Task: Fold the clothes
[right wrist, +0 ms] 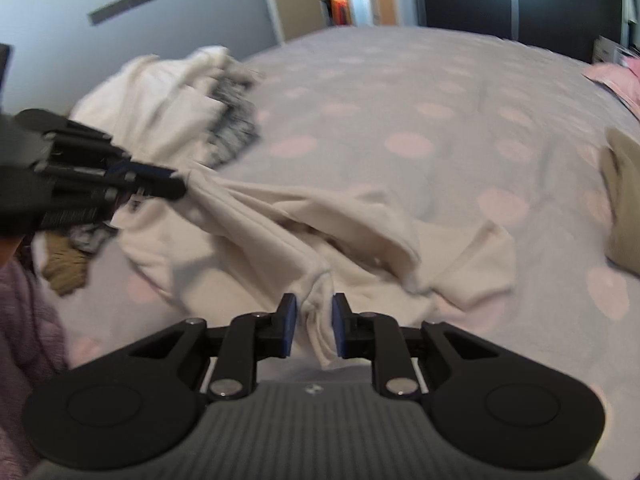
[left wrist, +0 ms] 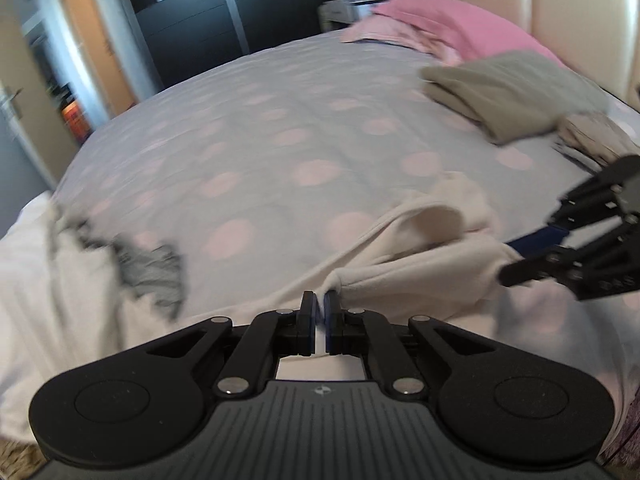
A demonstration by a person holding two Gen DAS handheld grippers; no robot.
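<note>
Over the bed [left wrist: 248,128] | both hand-held grippers angled down | left [left wrist: 320,306], right [right wrist: 314,312] pinching cream garment [right wrist: 360,216]

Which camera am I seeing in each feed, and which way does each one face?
Left wrist: on the left gripper, looking down across the bed toward the headboard; right gripper enters at right.
Right wrist: on the right gripper, facing the laundry pile; left gripper and a sleeve show.
Shared: the cream garment, pinched by both.

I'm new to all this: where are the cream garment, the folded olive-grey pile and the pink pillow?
cream garment [right wrist: 360,216], right wrist view, its crumpled middle.
folded olive-grey pile [left wrist: 516,92], left wrist view, its top face.
pink pillow [left wrist: 452,24], left wrist view, its upper surface.
</note>
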